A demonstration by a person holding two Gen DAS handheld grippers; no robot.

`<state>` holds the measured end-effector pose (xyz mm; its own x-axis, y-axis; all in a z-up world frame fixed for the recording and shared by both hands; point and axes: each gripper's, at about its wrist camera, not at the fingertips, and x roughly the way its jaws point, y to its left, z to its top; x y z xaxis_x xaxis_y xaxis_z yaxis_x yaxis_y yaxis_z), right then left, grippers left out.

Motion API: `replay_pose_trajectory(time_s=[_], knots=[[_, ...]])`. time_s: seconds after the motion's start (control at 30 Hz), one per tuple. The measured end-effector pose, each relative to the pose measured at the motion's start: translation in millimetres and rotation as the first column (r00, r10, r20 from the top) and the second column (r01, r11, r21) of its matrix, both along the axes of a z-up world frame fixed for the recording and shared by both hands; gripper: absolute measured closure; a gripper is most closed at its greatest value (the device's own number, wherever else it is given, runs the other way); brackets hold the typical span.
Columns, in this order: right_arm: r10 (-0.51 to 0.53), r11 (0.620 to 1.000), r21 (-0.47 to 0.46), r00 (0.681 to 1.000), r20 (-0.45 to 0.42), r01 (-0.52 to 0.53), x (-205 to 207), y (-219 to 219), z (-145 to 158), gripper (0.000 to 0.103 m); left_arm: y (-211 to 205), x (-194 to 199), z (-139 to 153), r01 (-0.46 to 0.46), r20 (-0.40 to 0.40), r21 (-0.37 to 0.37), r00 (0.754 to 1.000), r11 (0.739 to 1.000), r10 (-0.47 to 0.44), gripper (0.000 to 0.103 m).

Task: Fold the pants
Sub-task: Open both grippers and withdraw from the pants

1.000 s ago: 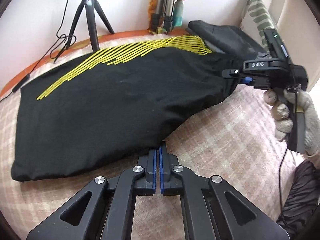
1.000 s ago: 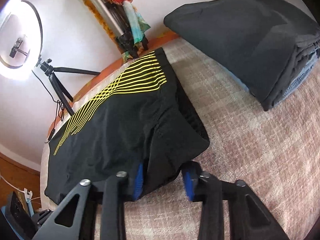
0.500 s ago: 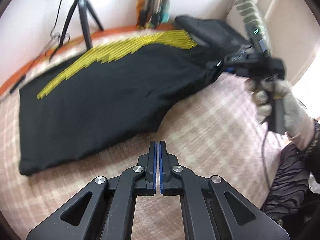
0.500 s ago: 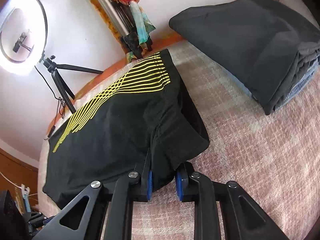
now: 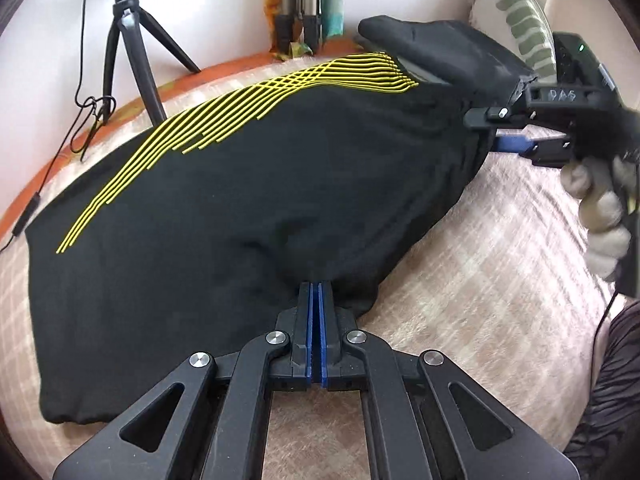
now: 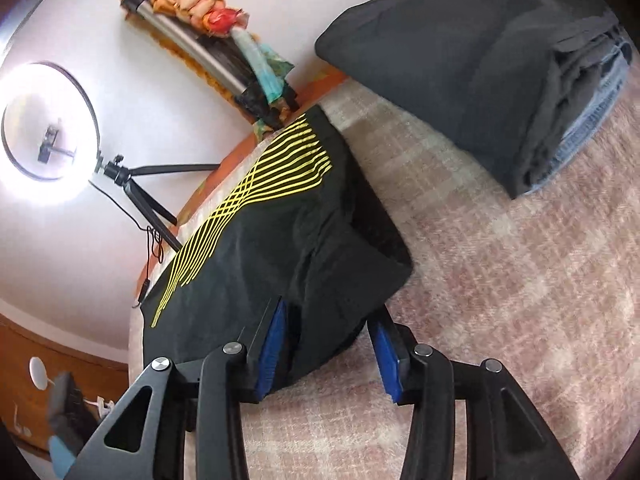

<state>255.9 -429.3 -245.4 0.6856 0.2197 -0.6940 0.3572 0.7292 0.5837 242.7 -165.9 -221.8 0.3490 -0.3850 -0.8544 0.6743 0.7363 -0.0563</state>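
Black pants (image 5: 248, 208) with yellow stripes lie spread on a pink checked bed cover (image 5: 500, 248). My left gripper (image 5: 316, 288) is shut, pinching the near edge of the pants, which bunches at its tips. My right gripper (image 6: 328, 320) is open, its blue pads on either side of the waist corner of the pants (image 6: 320, 256), which sits between the fingers. It also shows in the left wrist view (image 5: 496, 136) at the pants' right end, held by a gloved hand.
A stack of folded dark clothes (image 6: 480, 60) lies at the far right of the bed. A tripod (image 5: 132, 44) with a ring light (image 6: 44, 124) stands by the wall. A striped pillow (image 5: 516, 16) leans behind the stack.
My left gripper has moved forward and closed on the near edge of the pants. My right gripper, nearly closed half a second ago, has opened wider around the waist corner.
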Motion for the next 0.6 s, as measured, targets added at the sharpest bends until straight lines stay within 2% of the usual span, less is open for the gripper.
replay_pose_trajectory(time_s=[0.07,0.13,0.2,0.3,0.33,0.37,0.5,0.6], knots=[[-0.008,1.000,-0.022,1.000,0.005,0.008,-4,-3,8,0.057,3,-1,5,0.003,-0.001,-0.004,1.000,1.000,-0.003,0.101],[-0.019,0.997,-0.073,1.000,0.019,0.020,-11,-6,21,0.052,5,-5,17,0.005,0.033,0.005,0.999,1.000,-0.005,0.099],[-0.039,0.992,-0.118,0.999,0.032,0.043,-18,-9,33,0.040,5,-11,32,0.020,0.072,-0.002,0.997,1.000,-0.020,0.093],[-0.067,0.980,-0.183,0.996,0.064,0.078,-34,-15,54,0.039,-6,-21,55,0.061,0.128,-0.022,0.990,0.998,-0.058,0.081],[-0.070,0.972,-0.220,0.995,0.067,0.084,-40,-16,61,0.038,-15,-24,61,0.078,0.148,-0.023,0.986,0.997,-0.073,0.070],[-0.071,0.966,-0.245,0.995,0.065,0.085,-43,-16,63,0.037,-23,-25,66,0.096,0.165,-0.024,0.982,0.995,-0.091,0.064],[-0.091,0.924,-0.370,0.995,0.038,0.099,-61,-17,71,0.036,-71,-32,77,0.182,0.208,-0.040,0.963,0.982,-0.170,0.064],[-0.109,0.911,-0.397,0.993,0.034,0.114,-72,-24,71,0.035,-101,-33,77,0.226,0.217,-0.059,0.954,0.972,-0.209,0.064]])
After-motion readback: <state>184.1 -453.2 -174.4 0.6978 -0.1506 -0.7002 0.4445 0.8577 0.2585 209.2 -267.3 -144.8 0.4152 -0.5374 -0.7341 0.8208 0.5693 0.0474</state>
